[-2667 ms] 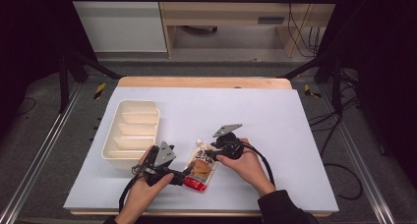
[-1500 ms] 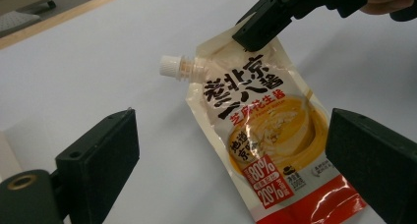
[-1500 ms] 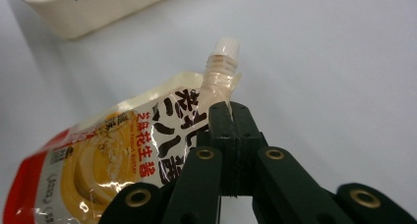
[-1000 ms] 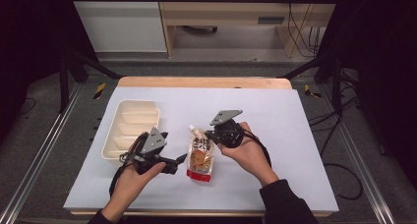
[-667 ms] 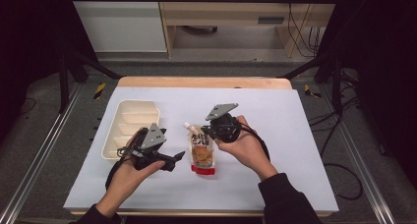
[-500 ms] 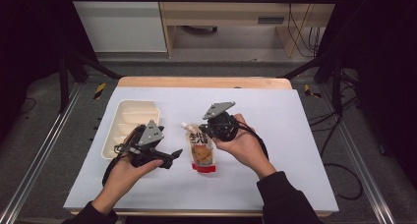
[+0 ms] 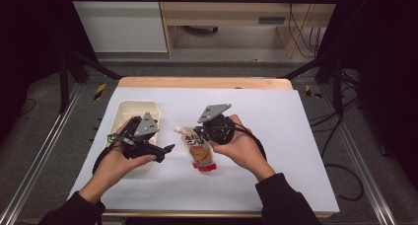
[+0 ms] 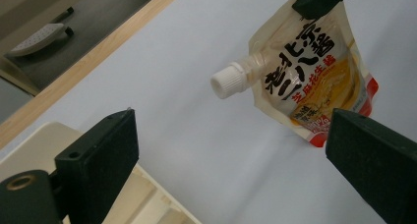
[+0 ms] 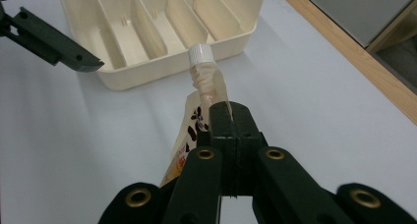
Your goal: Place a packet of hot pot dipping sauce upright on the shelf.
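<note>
Right gripper view shows the right tongs (image 9: 227, 117) pinching the spouted pouch (image 9: 204, 94) by its top edge, mid-carry near the counter's front edge. Left tongs (image 7: 162, 152) stand spread and empty; the next move likely calls for lowering the pouch into a compartment of the divided tray (image 9: 162, 27).

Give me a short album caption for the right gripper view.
Right gripper pinching a spouted sauce pouch before a divided cream tray.

Left claw (image 7: 165, 149) hangs with jaws spread wide; right claw (image 7: 198, 131) has its jaws pressed together. Both hands come from below.
</note>
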The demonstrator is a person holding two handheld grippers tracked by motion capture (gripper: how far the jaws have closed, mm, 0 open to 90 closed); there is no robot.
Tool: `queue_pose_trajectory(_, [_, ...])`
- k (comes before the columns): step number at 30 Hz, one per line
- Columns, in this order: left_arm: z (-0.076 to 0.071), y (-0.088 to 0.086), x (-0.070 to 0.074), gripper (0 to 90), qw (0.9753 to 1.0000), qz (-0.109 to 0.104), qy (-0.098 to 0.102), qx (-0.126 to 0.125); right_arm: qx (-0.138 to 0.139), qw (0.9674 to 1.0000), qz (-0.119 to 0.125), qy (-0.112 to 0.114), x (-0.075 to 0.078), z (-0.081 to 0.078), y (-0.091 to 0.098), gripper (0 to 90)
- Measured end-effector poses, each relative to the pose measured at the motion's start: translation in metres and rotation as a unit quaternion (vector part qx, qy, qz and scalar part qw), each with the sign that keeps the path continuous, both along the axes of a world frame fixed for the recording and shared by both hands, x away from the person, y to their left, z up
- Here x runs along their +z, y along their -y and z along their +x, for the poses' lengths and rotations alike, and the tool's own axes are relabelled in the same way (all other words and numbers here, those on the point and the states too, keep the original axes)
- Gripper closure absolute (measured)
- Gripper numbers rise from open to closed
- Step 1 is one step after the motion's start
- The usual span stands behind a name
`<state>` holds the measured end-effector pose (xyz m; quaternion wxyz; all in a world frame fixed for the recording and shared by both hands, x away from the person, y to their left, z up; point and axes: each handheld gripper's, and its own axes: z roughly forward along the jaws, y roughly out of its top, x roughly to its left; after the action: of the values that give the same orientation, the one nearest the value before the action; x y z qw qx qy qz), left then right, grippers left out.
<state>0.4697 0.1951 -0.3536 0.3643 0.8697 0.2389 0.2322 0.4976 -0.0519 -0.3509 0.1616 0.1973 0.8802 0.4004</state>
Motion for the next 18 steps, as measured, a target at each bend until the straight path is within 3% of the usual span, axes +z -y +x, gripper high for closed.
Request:
queue_pose_trajectory(11, [0.0,-0.005,0.004,5.5,0.9993,0.016,-0.018,-0.029,0.022,0.9996,0.012,0.01,-0.001,-0.016,-0.002,90.0])
queue_pose_trajectory(18, [0.002,-0.004,0.009,5.5,0.9976,0.041,-0.021,-0.052,0.029,0.9993,0.016,0.015,-0.001,-0.022,-0.003,90.0])
